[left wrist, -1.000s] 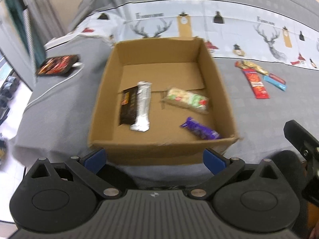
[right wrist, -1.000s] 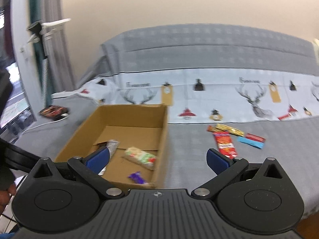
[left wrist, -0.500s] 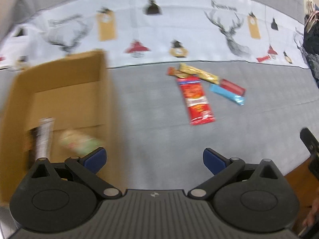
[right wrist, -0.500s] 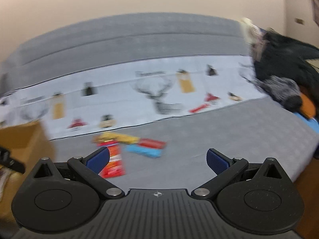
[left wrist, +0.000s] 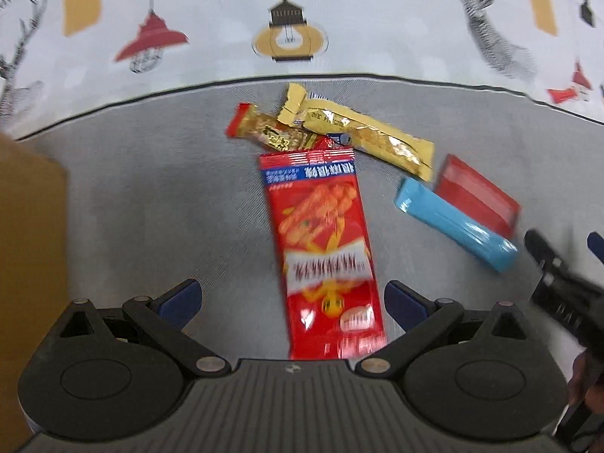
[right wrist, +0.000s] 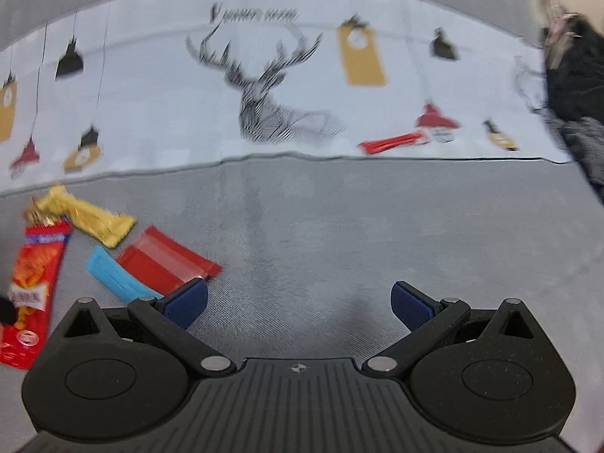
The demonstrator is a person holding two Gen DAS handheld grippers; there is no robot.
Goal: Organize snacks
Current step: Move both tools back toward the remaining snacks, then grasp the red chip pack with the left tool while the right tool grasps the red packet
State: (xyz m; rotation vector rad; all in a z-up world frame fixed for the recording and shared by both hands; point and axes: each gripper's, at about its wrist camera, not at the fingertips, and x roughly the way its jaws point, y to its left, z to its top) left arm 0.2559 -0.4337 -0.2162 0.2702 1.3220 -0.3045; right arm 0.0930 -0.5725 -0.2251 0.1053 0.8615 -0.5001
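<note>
A long red snack packet [left wrist: 321, 241] lies on the grey bedcover, its near end between the fingers of my open left gripper [left wrist: 292, 302]. Behind it lie a red-and-gold bar [left wrist: 270, 134] and a yellow packet [left wrist: 362, 134]. To the right are a blue bar [left wrist: 453, 222] and a red bar [left wrist: 477, 190]. The cardboard box [left wrist: 26, 226] shows only as a brown wall at the left edge. My right gripper [right wrist: 298, 302] is open over bare cover, with the blue bar [right wrist: 113, 275], red bar [right wrist: 162, 260], yellow packet [right wrist: 87, 219] and red packet [right wrist: 32, 283] to its left.
A printed white sheet [left wrist: 287, 19] with deer and lanterns runs behind the snacks. Dark clothing [right wrist: 577, 75] is heaped at the far right. The right gripper's black tip [left wrist: 555, 264] and a hand [left wrist: 585, 385] show at the right edge of the left wrist view.
Both grippers swung right, away from the box, and dropped closer to the loose snacks. The left one now straddles the long red packet's near end. Both stayed open.
</note>
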